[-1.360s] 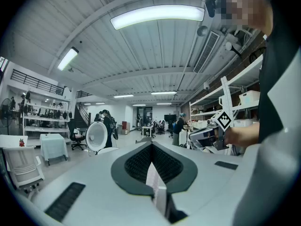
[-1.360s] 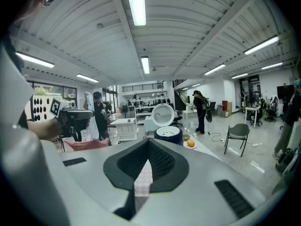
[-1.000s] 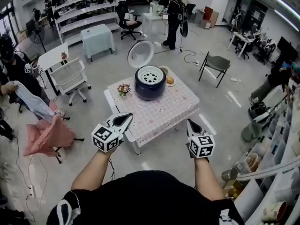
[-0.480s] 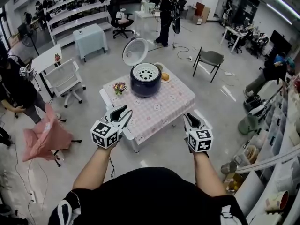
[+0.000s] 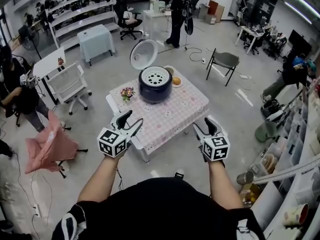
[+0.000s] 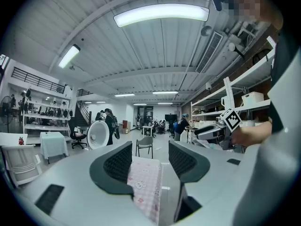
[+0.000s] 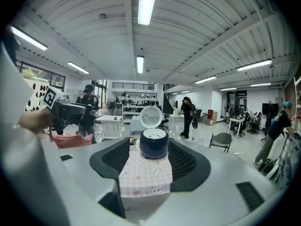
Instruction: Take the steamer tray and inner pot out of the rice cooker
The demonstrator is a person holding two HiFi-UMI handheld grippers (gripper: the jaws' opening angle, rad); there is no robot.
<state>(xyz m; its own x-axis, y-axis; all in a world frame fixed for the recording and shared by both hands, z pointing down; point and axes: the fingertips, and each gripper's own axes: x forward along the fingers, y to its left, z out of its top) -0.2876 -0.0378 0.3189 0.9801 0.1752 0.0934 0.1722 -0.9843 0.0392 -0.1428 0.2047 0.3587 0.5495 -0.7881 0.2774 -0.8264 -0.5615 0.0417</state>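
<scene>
Rice cooker (image 5: 155, 85) at far end of checked table (image 5: 175, 121), lid (image 5: 144, 54) swung up and back for access from above. Steamer tray (image 5: 155, 77) seated in cooker mouth, hiding the inner pot, hence probably first out. Left gripper (image 5: 133, 117) and right gripper (image 5: 204, 125) at near table edge, well short of cooker; jaws just opened wide, nothing between pads, apparently readied for the tray rim.
</scene>
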